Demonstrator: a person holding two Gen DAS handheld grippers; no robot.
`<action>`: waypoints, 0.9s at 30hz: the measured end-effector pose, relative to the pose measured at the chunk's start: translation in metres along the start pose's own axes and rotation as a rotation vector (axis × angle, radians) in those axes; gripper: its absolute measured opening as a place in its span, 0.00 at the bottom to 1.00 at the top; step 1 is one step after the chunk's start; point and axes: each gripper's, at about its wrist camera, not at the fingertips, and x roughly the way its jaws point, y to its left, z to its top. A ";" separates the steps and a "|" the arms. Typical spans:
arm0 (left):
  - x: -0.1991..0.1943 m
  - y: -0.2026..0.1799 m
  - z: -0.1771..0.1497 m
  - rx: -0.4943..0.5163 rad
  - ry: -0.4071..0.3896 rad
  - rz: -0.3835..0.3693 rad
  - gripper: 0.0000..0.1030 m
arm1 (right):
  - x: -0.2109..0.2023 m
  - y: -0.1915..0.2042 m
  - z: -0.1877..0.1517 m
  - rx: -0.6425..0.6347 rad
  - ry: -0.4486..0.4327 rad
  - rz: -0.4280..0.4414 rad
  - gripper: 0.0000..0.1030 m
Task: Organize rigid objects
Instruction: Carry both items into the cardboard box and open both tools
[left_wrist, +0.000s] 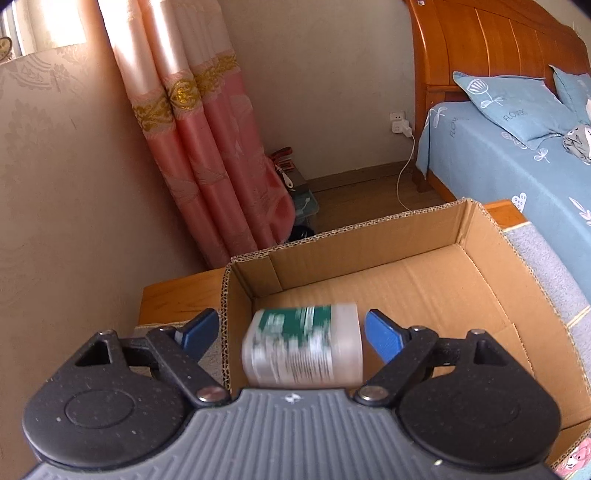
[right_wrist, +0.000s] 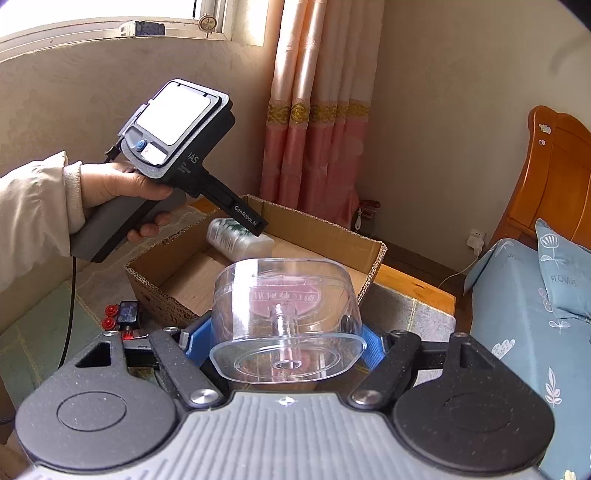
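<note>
A: Where is the left gripper (left_wrist: 291, 332)?

B: It hangs over the near left corner of the cardboard box (left_wrist: 424, 236). Its blue fingers (left_wrist: 384, 336) stand spread, and a frosted bottle with a green label (left_wrist: 303, 347) sits in the gap, blurred. There is clear space between the bottle and the right pad; the left pad lies outside the box wall. So the fingers are released, not pressing on it.

A: Is the bottle resting on the box floor?

B: I cannot tell. In the right wrist view it lies on its side in the far left part of the box, just under the tip of the left gripper, which a hand (right_wrist: 122, 188) in a pale sleeve holds by the handle.

A: And the right gripper (right_wrist: 284, 343)?

B: Its fingers are clenched on a clear plastic container (right_wrist: 288, 310), one blue pad on each flank. The container's base faces the camera, with a hollow post in the middle. It is held in front of the box's near edge.

A: What carries the box?

B: A wooden tabletop (right_wrist: 413, 284) with a patterned cloth, beside a bed (left_wrist: 517, 162) with blue bedding.
</note>
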 end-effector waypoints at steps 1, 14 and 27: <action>-0.006 0.000 -0.002 0.001 -0.009 0.003 0.85 | 0.002 0.000 0.002 -0.003 0.002 -0.002 0.79; -0.104 0.006 -0.063 -0.002 -0.137 0.066 0.97 | 0.055 -0.010 0.030 0.003 0.080 -0.003 0.79; -0.109 0.034 -0.142 -0.243 -0.021 0.176 0.97 | 0.126 -0.026 0.069 0.059 0.259 -0.005 0.79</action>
